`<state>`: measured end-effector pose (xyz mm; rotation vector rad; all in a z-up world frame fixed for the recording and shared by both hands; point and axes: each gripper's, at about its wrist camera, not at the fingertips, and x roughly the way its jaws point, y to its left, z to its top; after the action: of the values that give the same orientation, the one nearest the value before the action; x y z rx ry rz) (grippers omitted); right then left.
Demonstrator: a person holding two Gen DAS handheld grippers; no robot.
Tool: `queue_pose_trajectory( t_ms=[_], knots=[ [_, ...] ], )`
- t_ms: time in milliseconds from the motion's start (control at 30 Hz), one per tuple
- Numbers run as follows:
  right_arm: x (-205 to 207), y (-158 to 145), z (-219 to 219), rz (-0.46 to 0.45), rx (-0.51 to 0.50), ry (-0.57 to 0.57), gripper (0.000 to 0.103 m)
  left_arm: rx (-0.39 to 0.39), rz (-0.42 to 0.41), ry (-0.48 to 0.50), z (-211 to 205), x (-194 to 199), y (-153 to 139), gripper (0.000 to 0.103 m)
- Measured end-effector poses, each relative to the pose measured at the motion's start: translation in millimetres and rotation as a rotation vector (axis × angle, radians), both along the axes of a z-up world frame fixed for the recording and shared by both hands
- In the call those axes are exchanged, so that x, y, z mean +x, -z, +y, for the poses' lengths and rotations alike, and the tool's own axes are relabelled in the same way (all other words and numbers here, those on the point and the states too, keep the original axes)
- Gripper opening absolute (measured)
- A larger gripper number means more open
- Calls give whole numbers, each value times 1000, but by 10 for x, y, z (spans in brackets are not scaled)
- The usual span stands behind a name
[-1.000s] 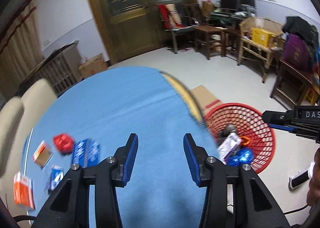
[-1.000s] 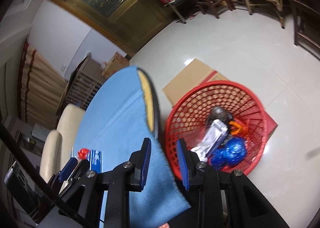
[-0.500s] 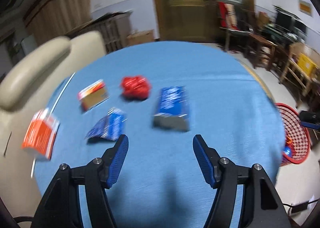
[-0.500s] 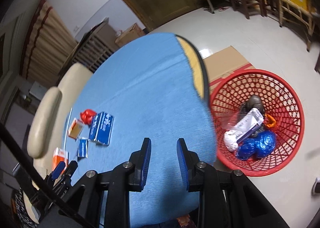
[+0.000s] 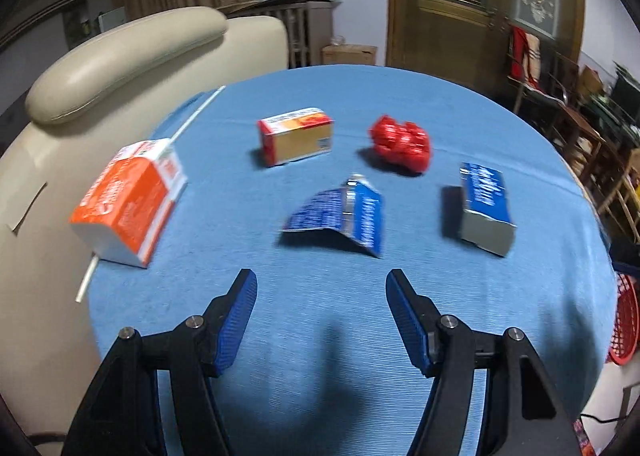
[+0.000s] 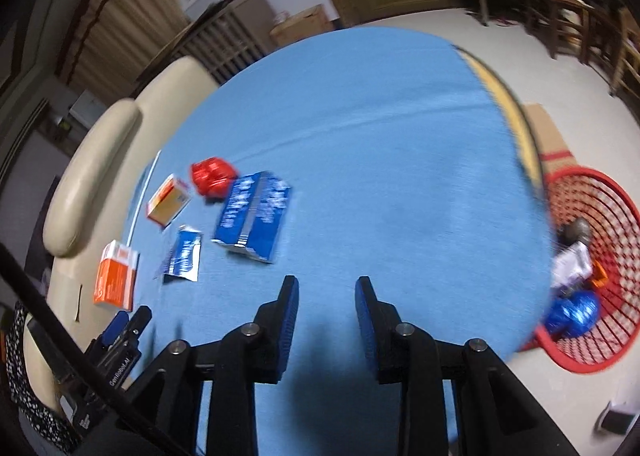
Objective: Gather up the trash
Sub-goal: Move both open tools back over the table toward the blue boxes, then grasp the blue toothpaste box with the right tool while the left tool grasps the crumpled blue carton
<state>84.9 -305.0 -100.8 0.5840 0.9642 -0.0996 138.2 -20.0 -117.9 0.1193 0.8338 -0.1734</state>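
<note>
The left tool (image 5: 321, 286) gapes wide and empty over the blue tabletop (image 5: 400, 336); the right tool (image 6: 327, 288) is narrower, also empty. Beyond lie a blue wrapper (image 5: 340, 215), orange carton (image 5: 128, 201), blue box (image 5: 484, 207), small box (image 5: 296, 135) and red wad (image 5: 402, 143). Far right, the red basket (image 6: 616, 352) is cut off; its contents blur.
</note>
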Motion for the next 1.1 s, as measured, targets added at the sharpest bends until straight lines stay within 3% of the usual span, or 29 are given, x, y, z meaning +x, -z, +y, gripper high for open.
queue_pose_trajectory(
  t_ms=[100, 400, 667, 767, 833, 967, 1100],
  knots=[
    [235, -19, 200, -17, -5, -31, 72, -8, 5, -30, 173, 43, 29, 68],
    [1040, 60, 704, 34, -76, -87, 72, -58, 52, -92, 560, 150, 154, 68],
    [1629, 367, 914, 195, -205, -12, 72, -86, 52, -79, 663, 275, 139, 68],
    [1713, 491, 978, 240, -257, 4, 72, -115, 46, -50, 625, 373, 98, 69],
    [1718, 521, 993, 230, -271, 7, 73, -133, 53, -22, 576, 450, 88, 72],
    [1688, 511, 1003, 195, -304, -39, 62, -167, 92, 50, 382, 642, 91, 73],
    [1521, 510, 912, 174, -281, -67, 60, -165, 114, 110, 109, 850, 129, 73]
  ],
)
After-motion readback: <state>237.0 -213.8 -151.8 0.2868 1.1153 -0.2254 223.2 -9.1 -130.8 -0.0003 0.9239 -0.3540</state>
